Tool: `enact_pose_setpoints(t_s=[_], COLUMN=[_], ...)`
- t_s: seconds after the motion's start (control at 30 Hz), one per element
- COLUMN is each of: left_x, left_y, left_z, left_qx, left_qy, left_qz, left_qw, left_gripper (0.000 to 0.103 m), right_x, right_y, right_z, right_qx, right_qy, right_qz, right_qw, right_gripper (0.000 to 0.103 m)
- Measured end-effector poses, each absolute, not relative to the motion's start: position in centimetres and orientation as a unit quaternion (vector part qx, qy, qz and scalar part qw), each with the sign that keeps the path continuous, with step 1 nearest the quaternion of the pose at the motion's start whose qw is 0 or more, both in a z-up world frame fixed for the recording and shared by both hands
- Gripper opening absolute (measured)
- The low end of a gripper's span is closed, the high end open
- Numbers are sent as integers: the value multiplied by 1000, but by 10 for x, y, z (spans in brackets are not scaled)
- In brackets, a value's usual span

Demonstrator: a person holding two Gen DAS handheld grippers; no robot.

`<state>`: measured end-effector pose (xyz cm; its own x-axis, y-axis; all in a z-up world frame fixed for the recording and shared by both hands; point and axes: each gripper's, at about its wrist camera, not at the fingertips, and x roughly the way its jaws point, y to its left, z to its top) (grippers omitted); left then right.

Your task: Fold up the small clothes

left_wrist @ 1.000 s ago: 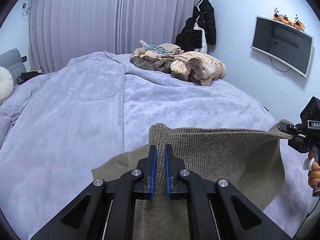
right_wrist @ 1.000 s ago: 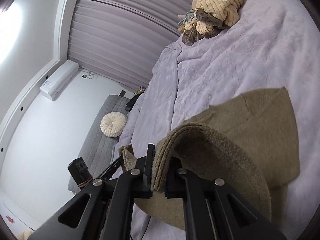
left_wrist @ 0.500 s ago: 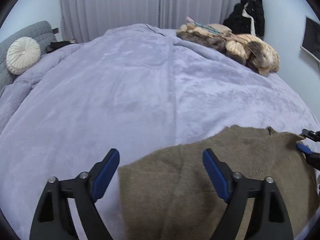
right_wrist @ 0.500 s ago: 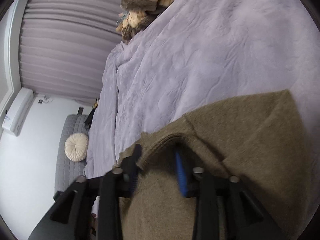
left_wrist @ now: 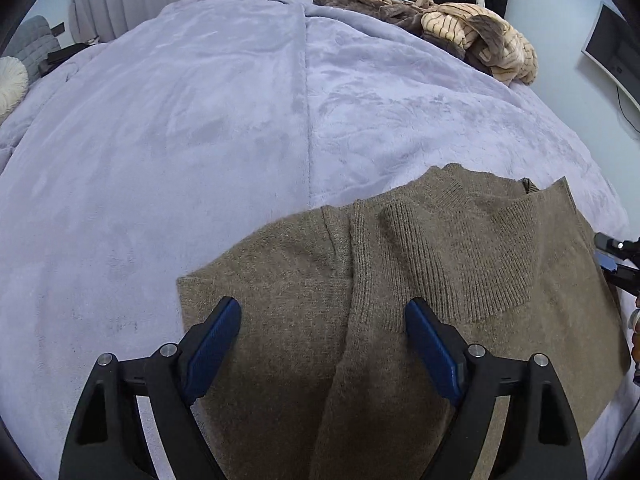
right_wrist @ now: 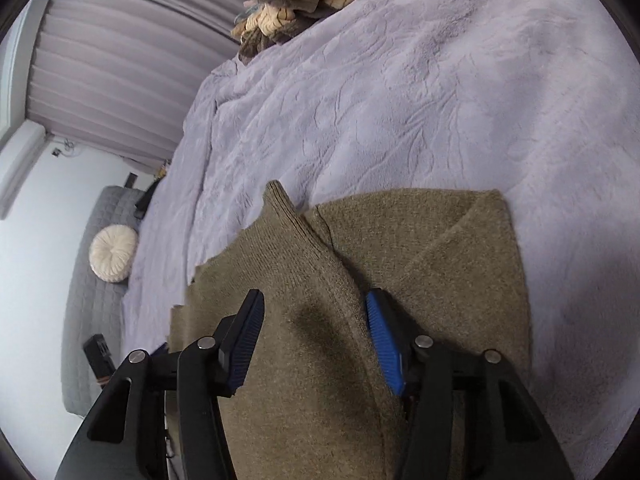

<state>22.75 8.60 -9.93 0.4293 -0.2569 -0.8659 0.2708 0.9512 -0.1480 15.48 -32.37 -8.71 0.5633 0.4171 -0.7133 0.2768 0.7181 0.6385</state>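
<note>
Knitwear, one olive-brown sweater (left_wrist: pixel 420 280), lies flat on the near part of a lavender fleece blanket (left_wrist: pixel 200 120) that covers the bed. Its ribbed collar (left_wrist: pixel 496 208) points toward the far side of the bed, and a lengthwise crease runs down the body of the garment. The left gripper (left_wrist: pixel 322 344) hovers over the left portion of the sweater with its blue-padded fingers (left_wrist: pixel 212 344) spread wide and nothing between them. The right gripper (right_wrist: pixel 314 340) is likewise spread wide above the right portion of the sweater; a raised ridge of knit passes up between its fingers (right_wrist: pixel 384 340), but contact between the pads and the fabric cannot be determined. In the left wrist view, part of the right gripper is visible at the right edge of the frame, just beside the garment's right side. A pile of cream-and-brown clothes (left_wrist: pixel 452 28) sits on the far side of the bed, well apart from the sweater. A round cream cushion (right_wrist: pixel 114 254) rests on a grey sofa (right_wrist: pixel 96 280) beside the bed. Pleated curtains (right_wrist: pixel 120 60) cover the far wall.
</note>
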Motion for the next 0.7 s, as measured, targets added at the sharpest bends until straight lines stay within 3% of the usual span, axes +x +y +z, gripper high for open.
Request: enact_pose_setpoints(t_s=[0.03, 0.07, 0.1, 0.13, 0.27, 0.43, 0.5, 0.57, 0.63, 0.7], left_x=[229, 229, 228, 226, 222, 220, 213, 201, 185, 166], left_y=[88, 91, 95, 101, 109, 122, 131, 137, 142, 145], left_z=[-99, -96, -91, -85, -88, -99, -89, -79, -72, -64], left_qx=[-8, -22, -32, -41, -21, -22, -43, -51, -53, -41], left_qy=[512, 510, 504, 496, 485, 489, 483, 479, 471, 449], left_qz=[-162, -162, -159, -161, -128, -64, -68, -83, -94, -103], left_qw=[844, 845, 848, 852, 865, 870, 872, 872, 875, 887], left_gripper=[53, 39, 21, 14, 14, 14, 15, 20, 87, 91], right_x=[160, 163, 162, 159, 141, 127, 114, 97, 72, 46], right_y=[-317, -310, -303, -298, -302, -327, -337, -344, -344, -340], right_z=[-88, -87, -83, -76, -52, -81, -78, -75, -70, -68], right_qx=[339, 307, 283, 269, 222, 277, 319, 357, 380, 382], right_qy=[483, 497, 502, 497, 476, 491, 470, 461, 448, 449], right_qz=[35, 29, 28, 29, -1, -22, -16, 5, 31, 47], right_qw=[807, 811, 817, 824, 851, 826, 823, 812, 809, 806], right_gripper=[20, 6, 6, 6, 5, 6, 18, 56, 61, 61])
